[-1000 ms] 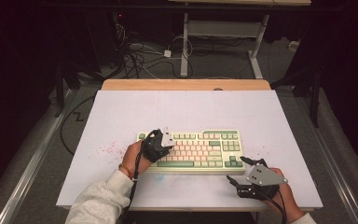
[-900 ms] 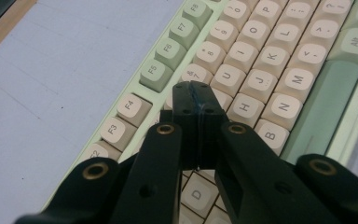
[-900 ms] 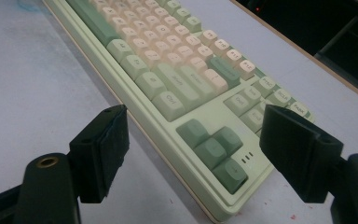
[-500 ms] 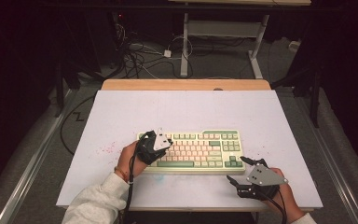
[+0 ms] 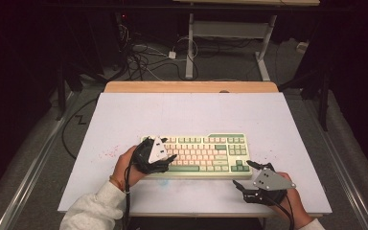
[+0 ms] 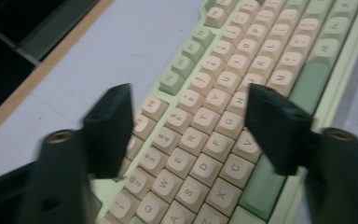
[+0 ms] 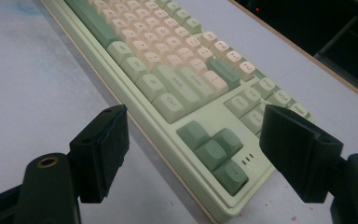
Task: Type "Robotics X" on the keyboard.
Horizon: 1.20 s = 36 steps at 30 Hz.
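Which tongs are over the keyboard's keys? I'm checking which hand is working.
The left tongs: open, above the letter keys at the keyboard left end. The right tongs sit off its near right corner, over the table.

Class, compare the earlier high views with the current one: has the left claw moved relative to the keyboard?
Yes. The left claw has slid slightly left along the keyboard, toward its left end, and its jaws have just been opening with nothing between them.
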Each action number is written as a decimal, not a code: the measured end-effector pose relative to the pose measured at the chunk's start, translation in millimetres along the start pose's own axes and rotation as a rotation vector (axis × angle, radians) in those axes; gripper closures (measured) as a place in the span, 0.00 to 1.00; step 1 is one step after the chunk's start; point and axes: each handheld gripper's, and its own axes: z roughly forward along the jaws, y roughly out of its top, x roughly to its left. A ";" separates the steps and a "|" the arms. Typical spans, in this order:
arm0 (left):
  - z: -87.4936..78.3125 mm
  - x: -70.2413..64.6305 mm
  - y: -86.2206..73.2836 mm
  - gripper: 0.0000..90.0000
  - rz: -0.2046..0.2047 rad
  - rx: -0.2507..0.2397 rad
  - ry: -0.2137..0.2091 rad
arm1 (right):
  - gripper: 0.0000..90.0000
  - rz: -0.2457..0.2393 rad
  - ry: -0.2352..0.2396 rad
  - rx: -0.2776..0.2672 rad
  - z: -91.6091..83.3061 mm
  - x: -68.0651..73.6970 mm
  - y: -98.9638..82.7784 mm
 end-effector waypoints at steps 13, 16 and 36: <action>-18.9 -3.7 -22.0 0.18 -0.019 -0.063 0.041 | 0.31 0.031 -0.008 -0.036 0.1 -5.6 5.1; -21.5 -5.7 -28.9 0.18 -0.031 -0.053 0.071 | 0.34 0.032 -0.003 -0.040 1.4 -7.0 5.9; -47.8 -16.1 -66.7 0.18 -0.090 -0.021 0.060 | 0.98 0.028 0.123 -0.015 32.3 -1.4 34.0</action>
